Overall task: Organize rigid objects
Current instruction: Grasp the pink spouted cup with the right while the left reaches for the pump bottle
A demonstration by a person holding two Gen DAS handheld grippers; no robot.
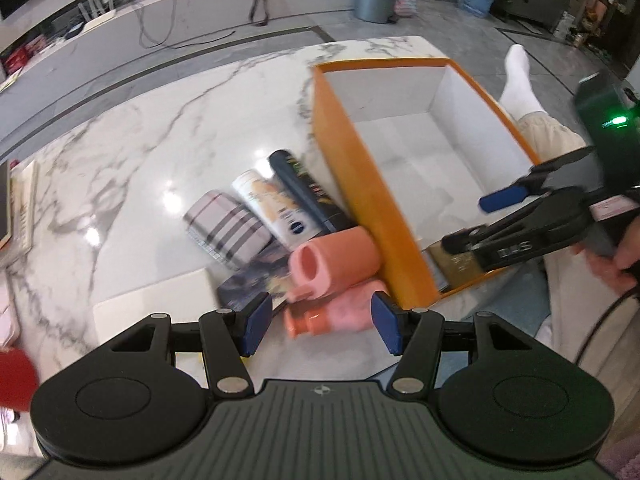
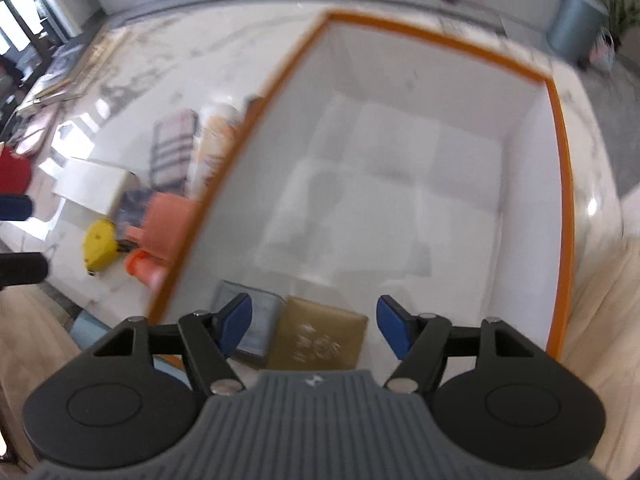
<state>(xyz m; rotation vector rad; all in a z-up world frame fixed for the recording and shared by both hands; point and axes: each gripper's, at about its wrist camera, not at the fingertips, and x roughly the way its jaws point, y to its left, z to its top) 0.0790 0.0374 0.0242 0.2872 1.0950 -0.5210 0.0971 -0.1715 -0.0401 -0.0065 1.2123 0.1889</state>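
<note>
An orange box (image 1: 360, 184) with a white inside stands on the marble table (image 1: 120, 168). Beside its left wall lie a pink cup (image 1: 334, 260), a pink bottle with an orange cap (image 1: 328, 316), a plaid case (image 1: 226, 228), a white tube (image 1: 272, 204) and a dark tube (image 1: 304, 188). My left gripper (image 1: 322, 326) is open just above the pink bottle. My right gripper (image 2: 314, 326) is open over the box's near end (image 2: 558, 208), above a gold box (image 2: 318, 340) and a grey box (image 2: 256, 328) on its floor. It also shows in the left wrist view (image 1: 476, 220).
A white flat box (image 1: 152, 300) and a dark printed packet (image 1: 252, 284) lie by the pink items. A yellow tape measure (image 2: 100, 246) sits near the table's edge. A red object (image 1: 16, 376) is at the far left. A person's leg with a white sock (image 1: 520, 84) lies beyond the box.
</note>
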